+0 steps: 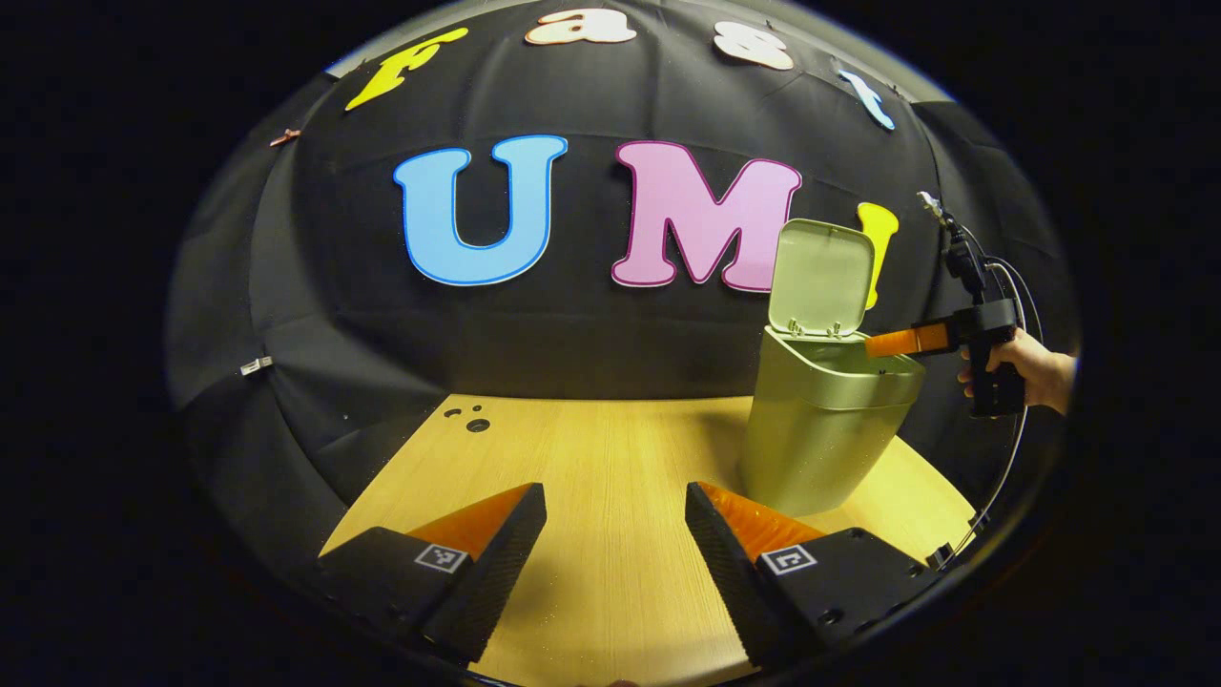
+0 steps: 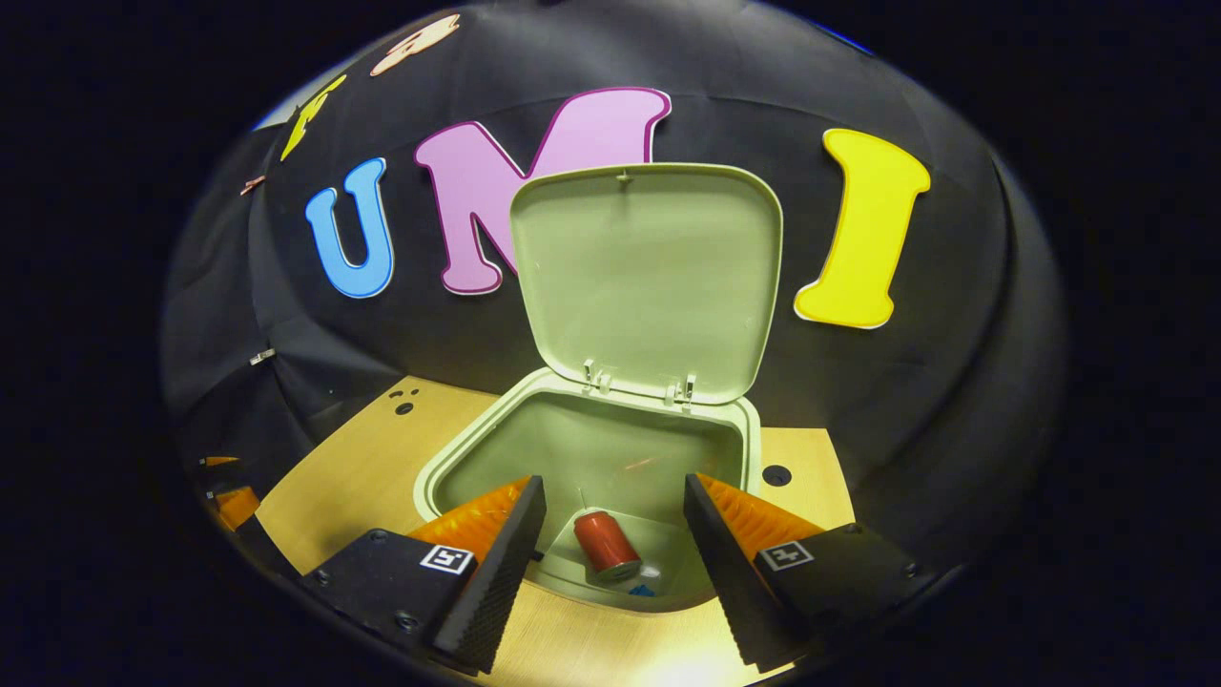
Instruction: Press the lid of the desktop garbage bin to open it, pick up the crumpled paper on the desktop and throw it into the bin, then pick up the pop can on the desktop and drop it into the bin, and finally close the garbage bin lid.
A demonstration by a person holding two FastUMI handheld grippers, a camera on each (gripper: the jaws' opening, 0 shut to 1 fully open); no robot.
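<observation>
Garbage bin [image 1: 820, 429]: pale green, tapered body, standing on the wooden desk [image 1: 591, 477], lid [image 2: 649, 277] hinged upright at the back (fully open). Pop can [image 2: 605, 544]: red, lying tilted on the bin floor. Right hand-held gripper [image 2: 610, 553] poised over the bin mouth, fingers spread wide, empty. Left hand-held gripper [image 1: 615, 563] over bare desk, likewise wide apart, holding nothing.

You have a light wood-grain tabletop [image 1: 610, 448] before you, with small dark holes near its far edge. The pale green plastic bin [image 1: 820, 429] stands directly on it.
</observation>
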